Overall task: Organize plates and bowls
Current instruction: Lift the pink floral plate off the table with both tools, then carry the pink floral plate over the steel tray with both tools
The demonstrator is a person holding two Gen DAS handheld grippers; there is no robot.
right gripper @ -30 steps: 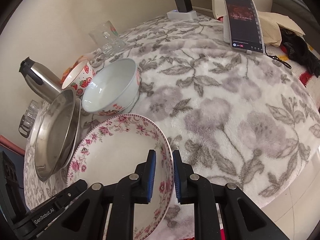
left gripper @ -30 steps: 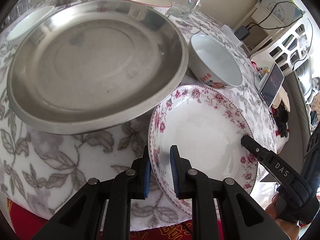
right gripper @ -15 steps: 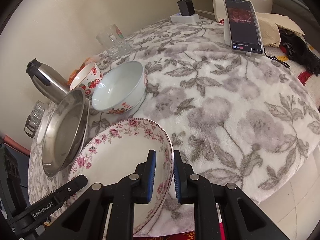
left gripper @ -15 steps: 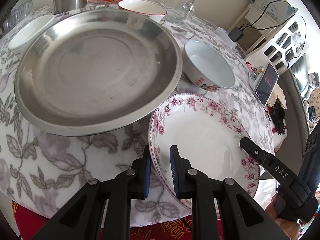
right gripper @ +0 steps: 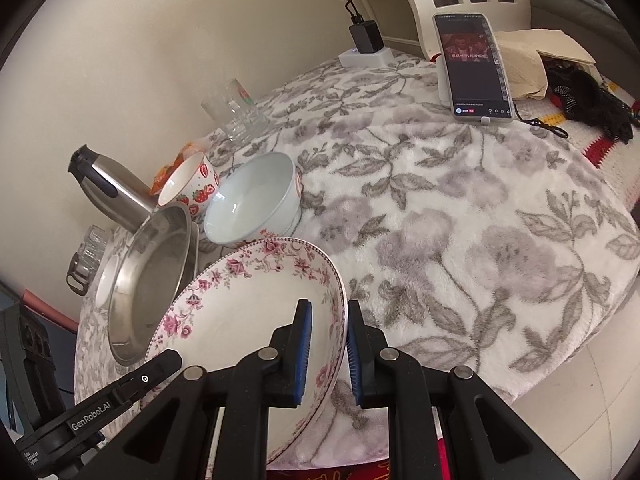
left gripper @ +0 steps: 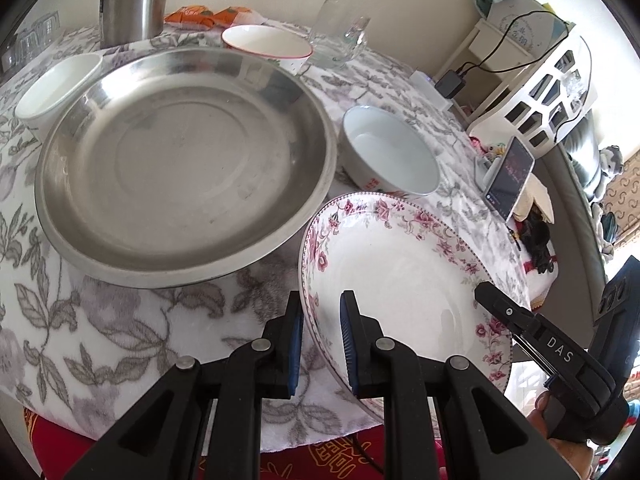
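A white plate with a pink flower rim [left gripper: 400, 280] is held tilted above the table edge; it also shows in the right wrist view [right gripper: 248, 312]. My left gripper [left gripper: 320, 336] is shut on its left rim. My right gripper [right gripper: 327, 344] is shut on its right rim. A large steel plate [left gripper: 180, 176] lies to the left and shows edge-on in the right wrist view [right gripper: 156, 280]. A pale bowl [left gripper: 390, 156] stands behind the flower plate, also in the right wrist view [right gripper: 256, 200]. A strawberry bowl [right gripper: 190, 188] and a small white bowl [left gripper: 56, 92] stand further back.
A steel kettle [left gripper: 132, 0], a glass mug [left gripper: 340, 36] and orange packets [left gripper: 208, 16] stand at the back. A phone on a stand [right gripper: 474, 68] and a charger [right gripper: 366, 40] are at the far right. The floral cloth [right gripper: 460, 220] covers the table.
Both grippers have lifted the flower plate and drawn it back from the steel plate. The dishes on the table look further away.
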